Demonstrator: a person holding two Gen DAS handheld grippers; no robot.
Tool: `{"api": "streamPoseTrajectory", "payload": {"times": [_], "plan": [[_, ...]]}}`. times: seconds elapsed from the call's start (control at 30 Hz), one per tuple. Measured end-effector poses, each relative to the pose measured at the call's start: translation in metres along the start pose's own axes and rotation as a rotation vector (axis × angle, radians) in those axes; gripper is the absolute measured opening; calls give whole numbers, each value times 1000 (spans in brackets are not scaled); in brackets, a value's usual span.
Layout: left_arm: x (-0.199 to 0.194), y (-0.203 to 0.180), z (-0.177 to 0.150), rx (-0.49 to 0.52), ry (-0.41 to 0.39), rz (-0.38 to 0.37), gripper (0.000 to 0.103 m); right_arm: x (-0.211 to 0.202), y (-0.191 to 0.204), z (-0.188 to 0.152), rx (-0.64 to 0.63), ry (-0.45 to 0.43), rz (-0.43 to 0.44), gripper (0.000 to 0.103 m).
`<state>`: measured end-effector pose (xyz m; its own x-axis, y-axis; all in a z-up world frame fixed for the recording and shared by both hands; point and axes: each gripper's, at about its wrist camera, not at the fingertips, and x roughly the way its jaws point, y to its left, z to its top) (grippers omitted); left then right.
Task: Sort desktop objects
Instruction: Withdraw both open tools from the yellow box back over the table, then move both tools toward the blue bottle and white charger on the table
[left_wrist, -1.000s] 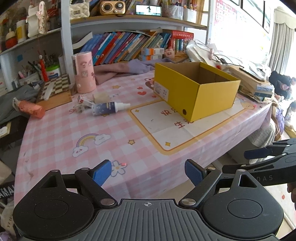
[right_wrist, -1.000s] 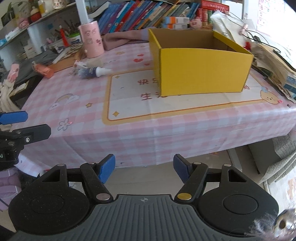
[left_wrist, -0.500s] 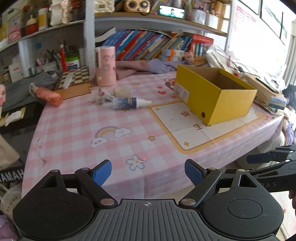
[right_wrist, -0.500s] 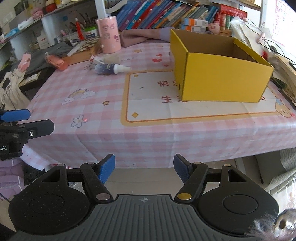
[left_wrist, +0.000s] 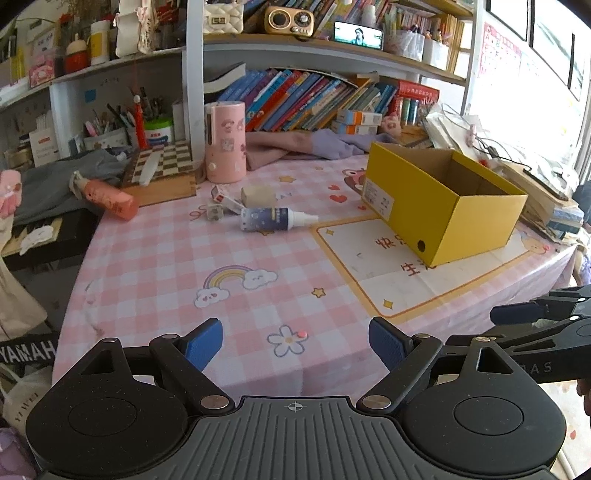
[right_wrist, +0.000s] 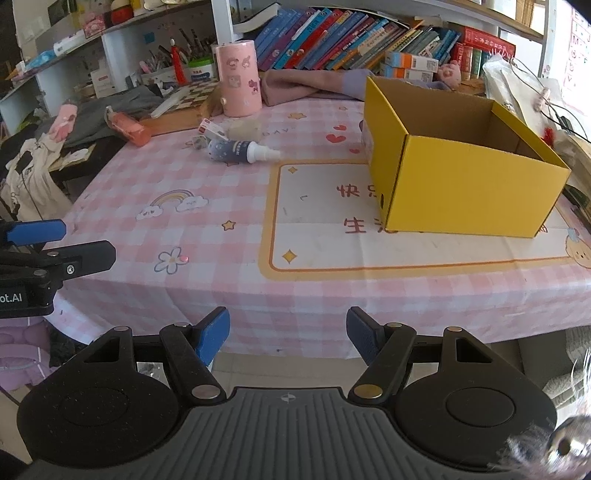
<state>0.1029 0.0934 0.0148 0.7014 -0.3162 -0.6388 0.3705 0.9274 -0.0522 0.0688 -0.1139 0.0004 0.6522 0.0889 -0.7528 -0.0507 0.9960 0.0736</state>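
Since the earlier frames both views have swung: the yellow box (left_wrist: 443, 206) now sits further to the right in the picture and the small objects on the far left part of the table have come more into the middle. The box itself and the objects have not changed place on the pink checked tablecloth (left_wrist: 155, 266).

The spray bottle (left_wrist: 273, 218) lies on its side well ahead of both grippers, past the rainbow print. Its long axis runs across the view, with the white nozzle pointing toward the yellow box. Just behind it lie a small white carton (left_wrist: 225, 197), a beige block (left_wrist: 258, 195) and a small grey piece (left_wrist: 214, 212). The box stands open and looks empty, to the right of this group.

The left gripper (left_wrist: 295, 341) hangs over the near edge of the table, in line with the bottle, so it seems the nearer one; a reach straight forward would probably meet the bottle across its body. Its jaws are spread wide and nothing is between them. The right gripper (right_wrist: 288, 336) is off the table edge, more in front of the box, its jaws also apart and empty, touching nothing.
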Motion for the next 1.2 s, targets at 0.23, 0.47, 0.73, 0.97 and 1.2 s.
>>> {"api": "streamPoseTrajectory", "payload": {"times": [0.23,0.47,0.73,0.97,1.2], "plan": [[13,0,9,0,5,8,89,8,-5,12,0,-14,6,67],[27,-2,24,17,5,2,89,19,-13,27,20,-24,14,67],[43,3,38,13,6,23,89,37,-16,51,14,-37,35,67],[60,11,49,-10,20,49,89,56,-17,72,-4,-29,64,67],[85,20,70,-22,27,75,89,83,-19,99,-38,-21,84,67]]}}
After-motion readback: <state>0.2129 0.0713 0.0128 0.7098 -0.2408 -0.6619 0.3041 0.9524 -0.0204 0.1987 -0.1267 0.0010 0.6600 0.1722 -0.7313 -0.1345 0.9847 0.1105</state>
